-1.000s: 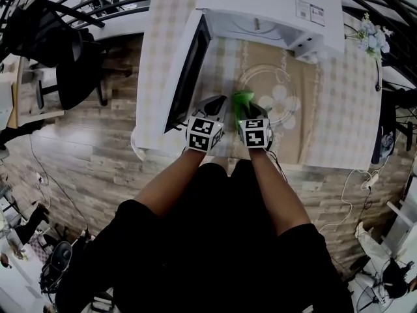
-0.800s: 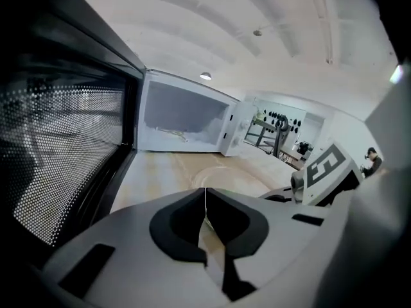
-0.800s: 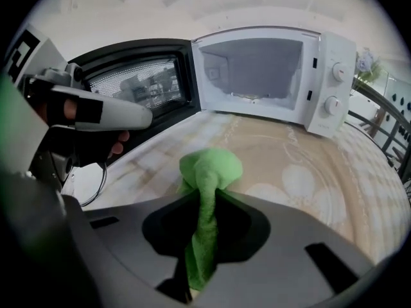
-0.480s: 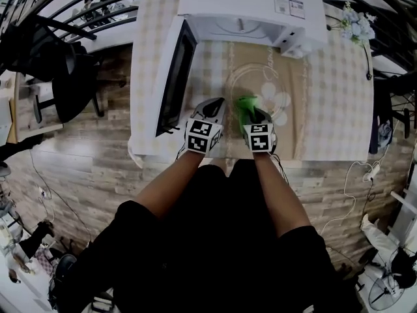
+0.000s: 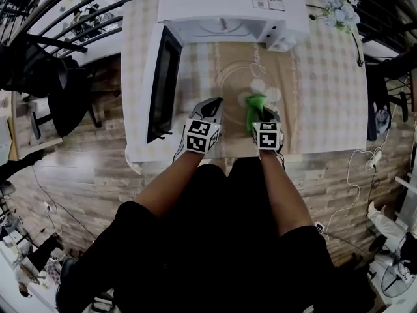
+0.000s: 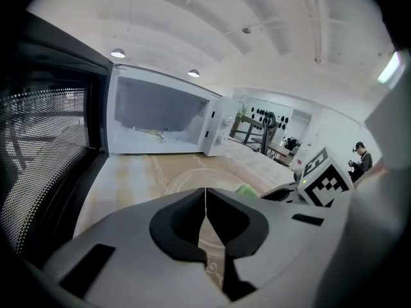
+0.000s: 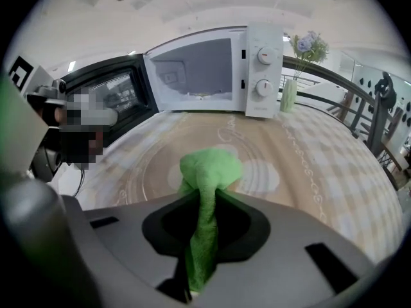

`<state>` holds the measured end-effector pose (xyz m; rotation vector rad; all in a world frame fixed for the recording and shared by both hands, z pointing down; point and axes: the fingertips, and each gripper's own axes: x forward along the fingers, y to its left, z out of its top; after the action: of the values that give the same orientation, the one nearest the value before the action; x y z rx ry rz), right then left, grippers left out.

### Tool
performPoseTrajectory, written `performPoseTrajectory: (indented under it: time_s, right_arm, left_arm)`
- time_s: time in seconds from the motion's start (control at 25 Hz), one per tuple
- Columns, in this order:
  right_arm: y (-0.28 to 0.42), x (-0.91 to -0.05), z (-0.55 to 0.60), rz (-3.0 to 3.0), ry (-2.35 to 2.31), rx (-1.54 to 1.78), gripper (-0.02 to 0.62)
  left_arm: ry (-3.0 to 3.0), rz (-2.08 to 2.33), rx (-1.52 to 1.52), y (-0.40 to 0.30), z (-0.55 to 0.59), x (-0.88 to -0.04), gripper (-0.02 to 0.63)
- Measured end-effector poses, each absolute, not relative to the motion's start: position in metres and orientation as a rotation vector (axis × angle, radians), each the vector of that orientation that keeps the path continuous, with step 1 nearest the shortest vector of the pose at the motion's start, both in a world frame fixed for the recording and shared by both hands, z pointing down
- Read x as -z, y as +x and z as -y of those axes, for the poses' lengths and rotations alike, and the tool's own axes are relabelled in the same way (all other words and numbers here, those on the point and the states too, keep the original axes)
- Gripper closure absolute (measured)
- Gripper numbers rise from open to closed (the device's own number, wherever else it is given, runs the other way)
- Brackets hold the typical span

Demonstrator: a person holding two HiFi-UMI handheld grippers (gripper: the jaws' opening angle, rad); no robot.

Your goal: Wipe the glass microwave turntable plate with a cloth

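near the front edge of the desk (image 5: 326, 109): right claw (image 7: 204, 210) clamped on a bunched green cloth (image 7: 209, 169). the round clear glass turntable plate (image 5: 238, 83) lies straight ahead of it, cloth tip over its near rim. left claw (image 6: 205, 213) pressed together, empty, just left of the plate.

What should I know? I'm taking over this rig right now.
Glass turntable plate lies on the table before the open microwave.
Left gripper: shut, empty, near the plate's left rim.
Right gripper: shut on the green cloth, bunched end over the plate.
How much is wiped cannot be told.
Left to do: wipe the whole plate.
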<state>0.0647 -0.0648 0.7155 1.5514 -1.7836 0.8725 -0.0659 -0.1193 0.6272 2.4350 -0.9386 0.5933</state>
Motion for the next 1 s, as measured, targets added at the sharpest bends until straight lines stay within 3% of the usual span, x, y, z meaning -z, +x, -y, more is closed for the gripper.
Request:
performPoseTrajectory:
  time_s: [1.0]
  right_arm:
    - [0.121, -0.719, 0.054, 1.668, 1.649, -0.872, 0.532]
  left_arm:
    - [2.417, 0.9, -0.563, -0.056, 0.122, -0.631, 0.584]
